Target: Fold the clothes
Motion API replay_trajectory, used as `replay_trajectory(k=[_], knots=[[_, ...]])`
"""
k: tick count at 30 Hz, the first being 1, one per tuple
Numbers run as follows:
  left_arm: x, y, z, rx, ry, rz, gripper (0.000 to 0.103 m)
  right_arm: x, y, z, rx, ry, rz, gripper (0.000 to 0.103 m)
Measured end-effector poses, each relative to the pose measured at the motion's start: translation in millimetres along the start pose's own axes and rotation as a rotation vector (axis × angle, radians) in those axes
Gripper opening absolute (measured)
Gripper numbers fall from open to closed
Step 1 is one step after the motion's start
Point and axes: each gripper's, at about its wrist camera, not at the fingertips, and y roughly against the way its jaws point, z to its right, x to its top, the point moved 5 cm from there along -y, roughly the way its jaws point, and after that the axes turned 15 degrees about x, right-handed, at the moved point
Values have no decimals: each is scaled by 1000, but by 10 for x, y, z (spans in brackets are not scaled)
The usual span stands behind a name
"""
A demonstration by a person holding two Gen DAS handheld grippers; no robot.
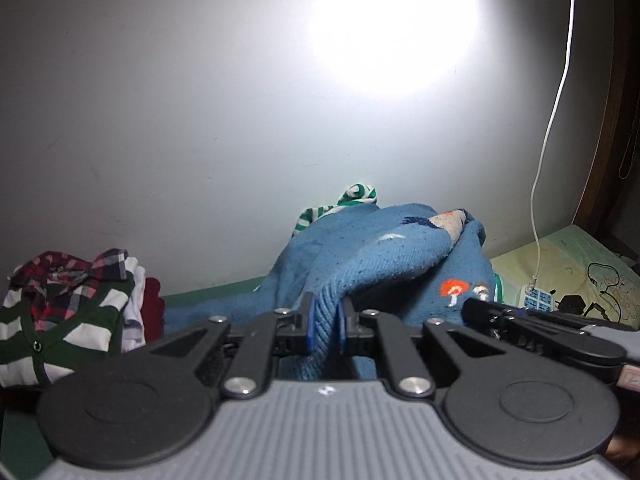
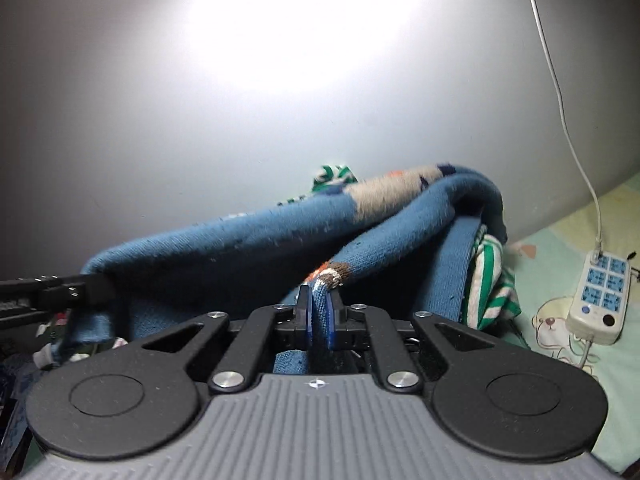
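Observation:
A blue knitted sweater with mushroom patterns is bunched up in front of a pale wall. My left gripper is shut on its ribbed hem. In the right wrist view the same sweater stretches leftward, and my right gripper is shut on a patterned edge of it. The right gripper shows as a black bar at the right of the left wrist view. The left gripper enters the right wrist view from the left, holding the sweater's corner. A green and white striped garment lies under and behind the sweater.
A pile of clothes, plaid over a dark green striped cardigan, sits at the left. A white power strip with its cable lies on the pale printed sheet at the right. A lamp glares on the wall.

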Motion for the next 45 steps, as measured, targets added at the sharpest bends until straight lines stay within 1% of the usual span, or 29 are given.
replay_trajectory(k=[5, 7, 8, 16, 19, 23, 25, 27, 29, 30, 31, 32, 33, 35, 36, 37, 38, 39, 40, 42, 45], knots=[[-252, 396, -255, -8, 18, -11, 10, -70, 590, -268, 96, 23, 32, 7], [-465, 530, -374, 6, 17, -40, 10, -98, 828, -376, 135, 33, 44, 7], [-581, 594, -434, 14, 16, -56, 10, -197, 916, -405, 146, 34, 22, 7], [-1516, 1117, -922, 83, 5, -190, 10, -1255, 1294, -1236, 223, 163, -232, 7], [-1697, 1233, -1268, 126, 32, -234, 11, -1541, 1305, -1602, 292, 239, -316, 7], [-1831, 1451, -1786, 216, 71, -250, 11, -1789, 1239, -2001, 398, 306, -420, 7], [-1884, 1547, -2005, 248, 85, -256, 16, -1914, 1210, -2199, 451, 340, -472, 8], [-1954, 1611, -2167, 276, 96, -263, 26, -2038, 1182, -2395, 504, 373, -524, 10], [-2015, 1650, -2232, 290, 94, -266, 28, -2162, 1157, -2589, 557, 407, -575, 18], [-2046, 1670, -2265, 297, 93, -268, 32, -2223, 1145, -2685, 584, 424, -601, 21], [-2077, 1690, -2298, 303, 92, -270, 40, -2285, 1134, -2781, 610, 440, -627, 26], [-2107, 1709, -2331, 310, 91, -271, 54, -2216, 1152, -2721, 594, 439, -596, 32], [-2138, 1729, -2364, 317, 90, -273, 58, -2142, 1172, -2654, 576, 437, -564, 34], [-2200, 1769, -2430, 331, 87, -276, 59, -1994, 1213, -2520, 540, 432, -498, 38], [-2230, 1789, -2463, 338, 86, -278, 65, -1920, 1234, -2453, 522, 429, -466, 40], [-2261, 1808, -2496, 345, 85, -279, 70, -1845, 1256, -2386, 504, 427, -433, 46], [-2292, 1828, -2529, 352, 84, -281, 83, -1719, 1181, -2208, 421, 410, -390, 57], [-2322, 1848, -2561, 359, 83, -283, 93, -1600, 1081, -2025, 352, 396, -356, 59], [-2353, 1868, -2594, 366, 82, -284, 96, -1480, 961, -1841, 289, 387, -323, 60], [-2367, 1839, -2441, 335, 74, -283, 102, -1262, 718, -1475, 139, 357, -287, 60], [-2370, 1773, -2140, 285, 60, -305, 103, -1094, 311, -1288, 87, 335, -278, 60]])
